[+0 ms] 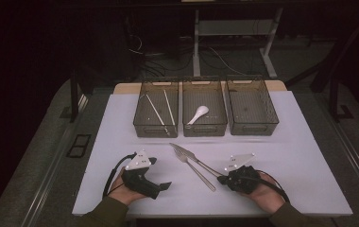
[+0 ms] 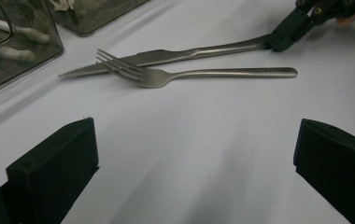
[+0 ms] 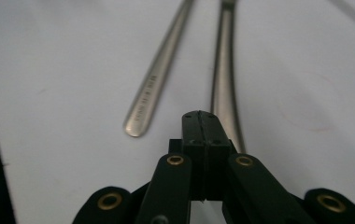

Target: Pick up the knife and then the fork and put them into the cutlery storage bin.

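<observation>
Steel, slim and slick, the long matt-silver table knife (image 2: 166, 56) lies on the white worktop (image 1: 286, 156) crossing the fork (image 2: 203, 73); my right tongs (image 3: 200, 122) pinch its handle end, left tongs (image 2: 189, 163) gaping empty.

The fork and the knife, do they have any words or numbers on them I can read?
Fork: small engraved lettering runs along the handle near its end, too blurred to read.
Same marking in the left gripper view: too small to read.
Knife: no lettering visible on the part that shows.
</observation>
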Motion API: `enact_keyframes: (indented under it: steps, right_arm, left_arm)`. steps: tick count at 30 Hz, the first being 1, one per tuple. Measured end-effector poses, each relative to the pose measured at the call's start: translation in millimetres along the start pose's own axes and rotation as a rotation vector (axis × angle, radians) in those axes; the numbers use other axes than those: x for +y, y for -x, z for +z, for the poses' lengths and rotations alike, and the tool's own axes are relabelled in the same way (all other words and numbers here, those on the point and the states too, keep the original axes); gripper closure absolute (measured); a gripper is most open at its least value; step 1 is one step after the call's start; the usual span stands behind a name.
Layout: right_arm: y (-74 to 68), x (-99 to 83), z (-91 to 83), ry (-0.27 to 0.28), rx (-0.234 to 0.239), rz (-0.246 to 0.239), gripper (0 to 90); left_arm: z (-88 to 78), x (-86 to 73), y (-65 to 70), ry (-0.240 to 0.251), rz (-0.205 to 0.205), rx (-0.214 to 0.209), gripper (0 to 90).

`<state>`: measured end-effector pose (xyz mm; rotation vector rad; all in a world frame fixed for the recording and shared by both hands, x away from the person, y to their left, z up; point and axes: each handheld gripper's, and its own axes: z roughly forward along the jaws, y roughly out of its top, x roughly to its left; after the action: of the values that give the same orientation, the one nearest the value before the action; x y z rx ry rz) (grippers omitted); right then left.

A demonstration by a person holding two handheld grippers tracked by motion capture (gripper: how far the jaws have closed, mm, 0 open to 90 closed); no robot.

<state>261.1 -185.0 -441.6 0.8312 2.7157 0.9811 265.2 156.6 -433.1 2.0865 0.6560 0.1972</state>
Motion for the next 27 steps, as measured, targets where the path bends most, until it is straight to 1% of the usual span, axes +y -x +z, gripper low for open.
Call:
enact_keyframes:
  steps: [1,3,6,7,9,14,19,20,23,25,27]
  right_arm:
    - [4.0,-0.6,-0.9,-0.001,-0.006,0.011,90.0]
    - [8.7,-1.6,-2.1,-0.003,-0.018,0.016,89.9]
    - [13.5,-2.2,-3.8,-0.002,-0.011,0.022,89.9]
    - [15.2,-1.8,-4.8,0.001,0.004,0.016,89.8]
    - [18.3,-0.8,-8.1,0.015,0.029,0.021,89.5]
    - [29.4,2.4,-17.5,0.035,0.071,0.042,70.6]
    - [38.2,5.6,-24.4,0.071,0.064,0.054,54.7]
    - [39.5,6.7,-25.8,0.082,0.058,0.047,53.5]
    - [43.1,12.0,-29.3,0.083,0.057,0.058,49.4]
    - [46.1,16.7,-30.7,0.094,0.048,0.059,45.9]
    - [48.5,21.0,-30.3,0.083,0.056,0.06,44.7]
  left_arm:
    - [0.0,0.0,0.0,0.0,0.0,0.0,0.0]
    - [0.3,0.0,-0.1,0.0,0.001,-0.003,0.0]
    - [0.6,-0.1,0.0,0.0,0.003,-0.006,0.0]
    - [0.6,0.0,0.1,0.0,0.004,-0.006,0.0]
    - [0.3,0.1,0.0,0.0,0.005,-0.007,0.0]
    - [0.0,0.2,0.5,-0.001,0.014,-0.013,0.0]
    - [-0.4,-0.3,0.9,0.009,0.009,-0.015,0.0]
    - [-0.6,-0.3,1.2,0.014,0.007,-0.014,0.0]
    - [-1.0,-0.7,1.8,0.011,0.01,-0.016,0.0]
    - [-1.1,-1.0,2.4,0.007,0.013,-0.014,0.0]
    - [-1.2,-1.3,2.4,0.007,0.014,-0.012,0.0]
